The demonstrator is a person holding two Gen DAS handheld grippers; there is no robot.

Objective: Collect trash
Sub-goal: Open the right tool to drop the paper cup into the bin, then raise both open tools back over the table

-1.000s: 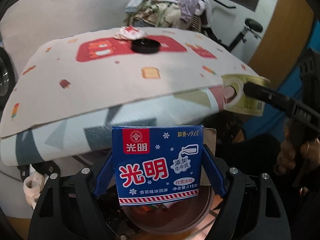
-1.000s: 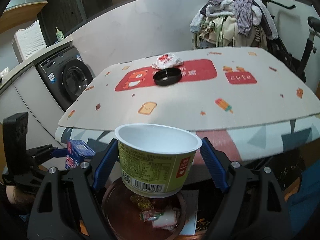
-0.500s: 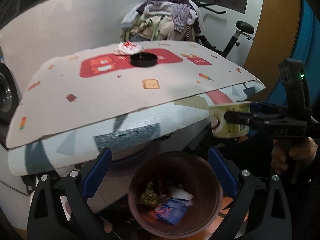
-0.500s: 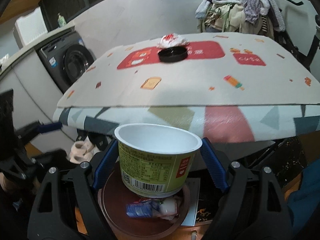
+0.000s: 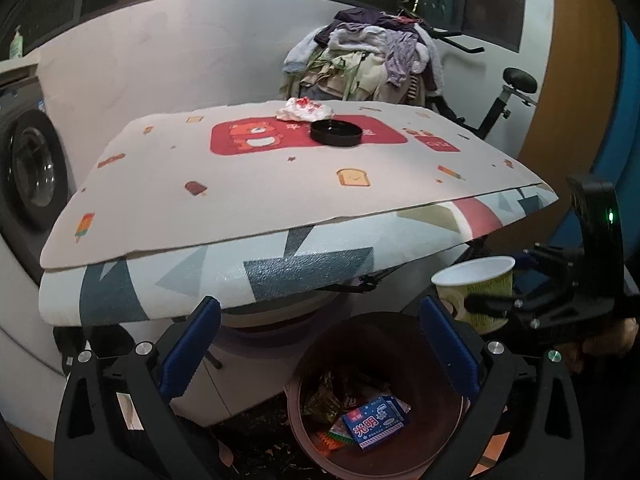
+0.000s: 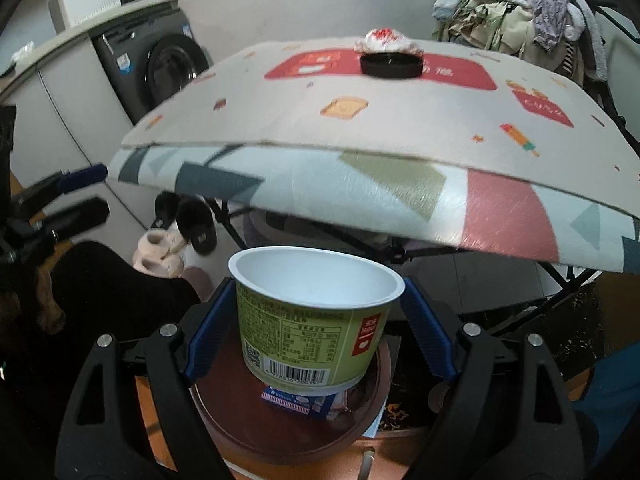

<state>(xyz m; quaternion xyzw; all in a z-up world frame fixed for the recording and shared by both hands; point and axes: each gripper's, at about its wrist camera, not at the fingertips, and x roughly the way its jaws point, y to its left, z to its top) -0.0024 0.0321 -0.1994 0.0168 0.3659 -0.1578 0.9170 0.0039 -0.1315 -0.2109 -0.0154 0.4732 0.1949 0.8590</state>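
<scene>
My left gripper [image 5: 320, 344] is open and empty above a brown trash bin [image 5: 304, 432]. A blue ice-cream carton [image 5: 378, 426] lies inside the bin among wrappers. My right gripper [image 6: 316, 328] is shut on a green paper cup [image 6: 308, 328], held upright over the bin [image 6: 224, 420]. The cup also shows in the left wrist view [image 5: 476, 292], at the bin's right rim. On the table [image 5: 260, 200] a crumpled white wrapper [image 5: 306, 109] and a black round lid [image 5: 336, 133] sit at the far side.
A washing machine [image 6: 168, 68] stands at the left. A clothes pile [image 5: 368, 64] and an exercise bike [image 5: 508, 96] stand behind the table. Slippers [image 6: 176, 236] lie on the floor under the table.
The left gripper opened and dropped the blue carton into the bin, then drew back. The right gripper carried the cup down from table height to over the bin.
</scene>
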